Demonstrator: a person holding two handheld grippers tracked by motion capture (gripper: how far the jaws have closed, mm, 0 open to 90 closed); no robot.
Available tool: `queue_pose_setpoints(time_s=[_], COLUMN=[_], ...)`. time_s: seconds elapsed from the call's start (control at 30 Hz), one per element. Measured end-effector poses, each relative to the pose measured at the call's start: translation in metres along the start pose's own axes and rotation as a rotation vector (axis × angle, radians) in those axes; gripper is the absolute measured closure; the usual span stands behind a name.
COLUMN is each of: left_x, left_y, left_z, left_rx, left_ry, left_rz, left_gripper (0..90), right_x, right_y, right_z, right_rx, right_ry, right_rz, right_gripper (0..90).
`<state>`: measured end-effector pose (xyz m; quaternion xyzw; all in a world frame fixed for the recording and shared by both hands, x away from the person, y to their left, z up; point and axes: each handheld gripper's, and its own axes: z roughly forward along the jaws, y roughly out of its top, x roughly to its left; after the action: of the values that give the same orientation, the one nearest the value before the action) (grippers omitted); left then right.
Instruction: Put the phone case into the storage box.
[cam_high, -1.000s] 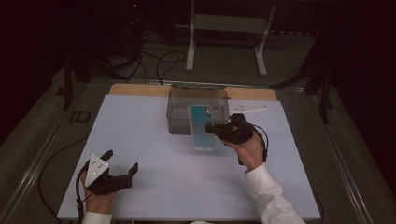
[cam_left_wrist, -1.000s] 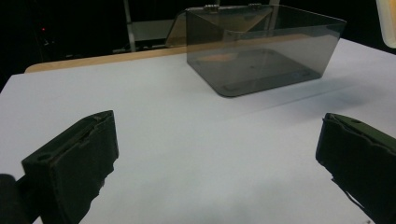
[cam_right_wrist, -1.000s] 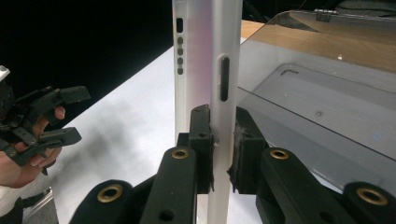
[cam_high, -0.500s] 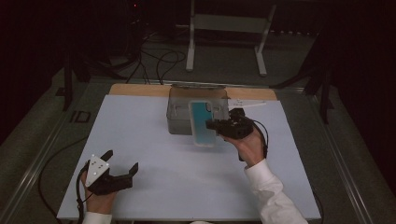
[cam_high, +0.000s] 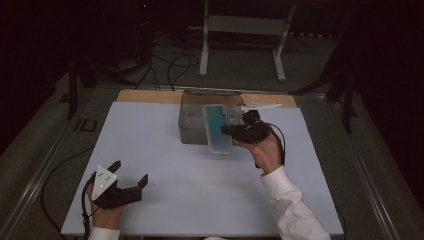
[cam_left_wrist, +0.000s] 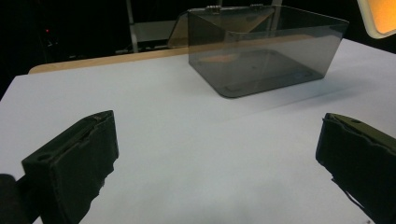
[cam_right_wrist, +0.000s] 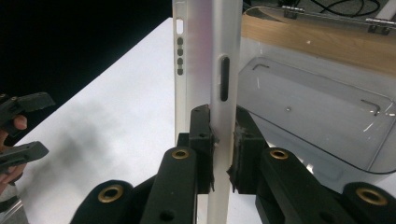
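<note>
Over on the left, the left gripper (cam_high: 131, 179) rests low on the white table (cam_high: 150, 135), jaws spread wide with nothing between them. Moving across: the smoky clear plastic box (cam_high: 192, 125) stands open, lid tipped back. Just beside its near right corner, the right gripper (cam_high: 227, 131) pinches a teal phone case (cam_high: 218, 128) by its edge, held above the table. Looks like the carry-to-box step; next, it needs lifting over the wall and lowering inside.
</note>
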<state>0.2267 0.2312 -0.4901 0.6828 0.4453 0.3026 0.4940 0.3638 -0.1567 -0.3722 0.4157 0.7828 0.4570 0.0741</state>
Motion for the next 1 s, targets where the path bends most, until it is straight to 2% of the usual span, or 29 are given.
queue_pose_setpoints(time_s=[0.17,0.73,1.0], left_x=[0.0,-0.001,0.0], left_y=[0.0,0.0,0.0], left_z=[-0.001,-0.001,-0.001], left_rx=[-0.005,-0.01,-0.013], left_ry=[0.001,0.005,0.007], left_rz=[0.001,0.001,0.0], left_gripper=[0.3,0.3,0.3], right_x=[-0.003,-0.011,-0.022], right_y=[0.004,0.021,0.032], right_z=[0.001,0.0,-0.002], right_rx=[0.012,0.037,0.032], right_ry=[-0.017,-0.08,-0.093], right_rz=[0.015,0.02,0.061], right_gripper=[81.7,81.7,81.6])
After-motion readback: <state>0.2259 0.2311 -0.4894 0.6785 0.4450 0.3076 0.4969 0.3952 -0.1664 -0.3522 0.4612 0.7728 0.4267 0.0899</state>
